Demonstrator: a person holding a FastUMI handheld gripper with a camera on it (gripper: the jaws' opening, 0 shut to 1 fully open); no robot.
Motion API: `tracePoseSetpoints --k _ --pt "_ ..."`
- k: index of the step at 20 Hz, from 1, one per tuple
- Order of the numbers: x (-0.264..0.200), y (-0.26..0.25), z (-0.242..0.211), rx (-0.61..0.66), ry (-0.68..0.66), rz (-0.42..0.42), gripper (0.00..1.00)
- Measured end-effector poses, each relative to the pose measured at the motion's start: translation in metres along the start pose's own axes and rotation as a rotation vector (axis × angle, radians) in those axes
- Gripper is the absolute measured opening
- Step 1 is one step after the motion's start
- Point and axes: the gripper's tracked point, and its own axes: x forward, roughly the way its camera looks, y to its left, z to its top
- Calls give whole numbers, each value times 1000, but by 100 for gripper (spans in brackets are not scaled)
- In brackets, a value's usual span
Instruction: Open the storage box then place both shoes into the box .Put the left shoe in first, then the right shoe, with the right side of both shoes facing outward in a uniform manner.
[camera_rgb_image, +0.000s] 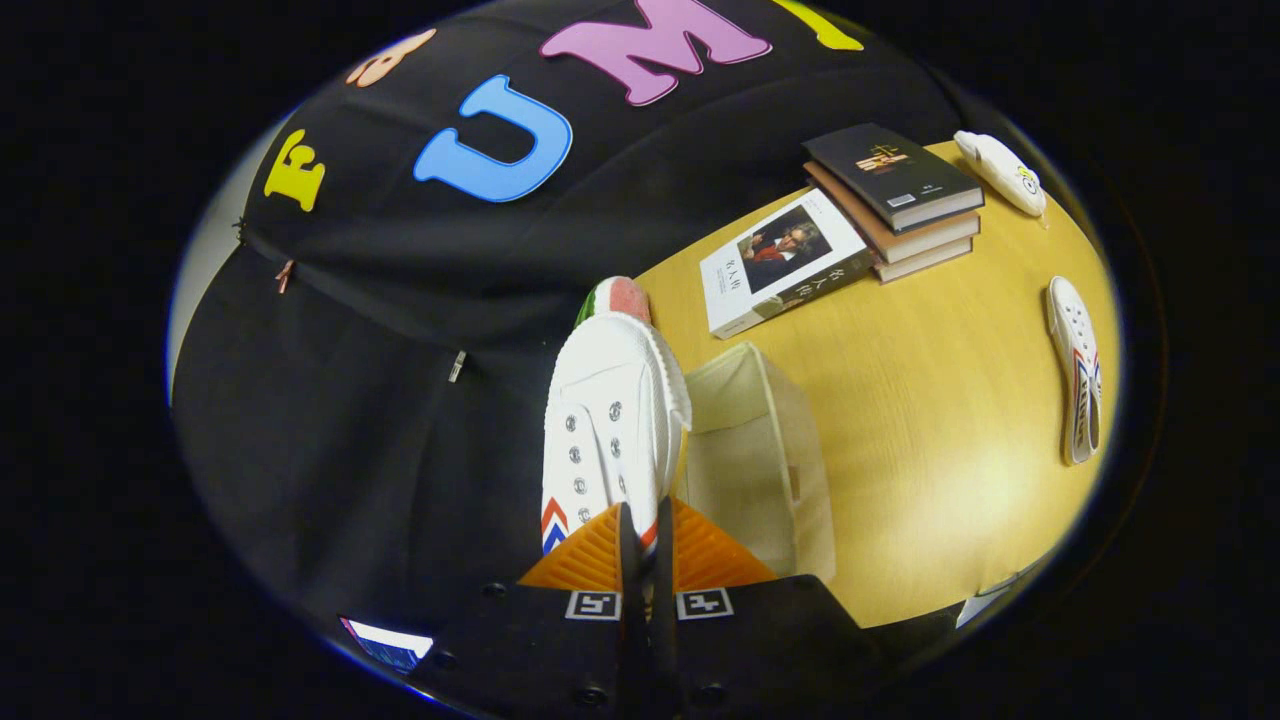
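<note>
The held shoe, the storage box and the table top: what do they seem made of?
Shoe pinched in the tongs: white canvas by its weave, with metal-looking eyelets and a ribbed rubber-like edge. Storage box: probably soft cream fabric, its walls matte and slightly slack. Table: wood or wood-look laminate, with pale grain and a soft sheen.

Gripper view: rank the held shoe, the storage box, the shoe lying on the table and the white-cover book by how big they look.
1. Held shoe, clamped between the fingers, enlarged by nearness.
2. Storage box.
3. White-cover book and shoe on the table: too alike to rank.
</note>
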Motion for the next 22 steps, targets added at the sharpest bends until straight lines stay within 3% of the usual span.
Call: tracePoseSetpoints --k 7,14,16,18,20,22 --pt "57 -8 -34 -27 66 -119 5" --pt "78 -23 -49 -40 95 -201 6" --pt "82 -16 -52 -25 111 -172 8" --pt "80 8 -51 25 108 -93 54" --pt "67 11 -34 -21 72 -100 100" --pt "52 7 -24 -114 37 -116 99"
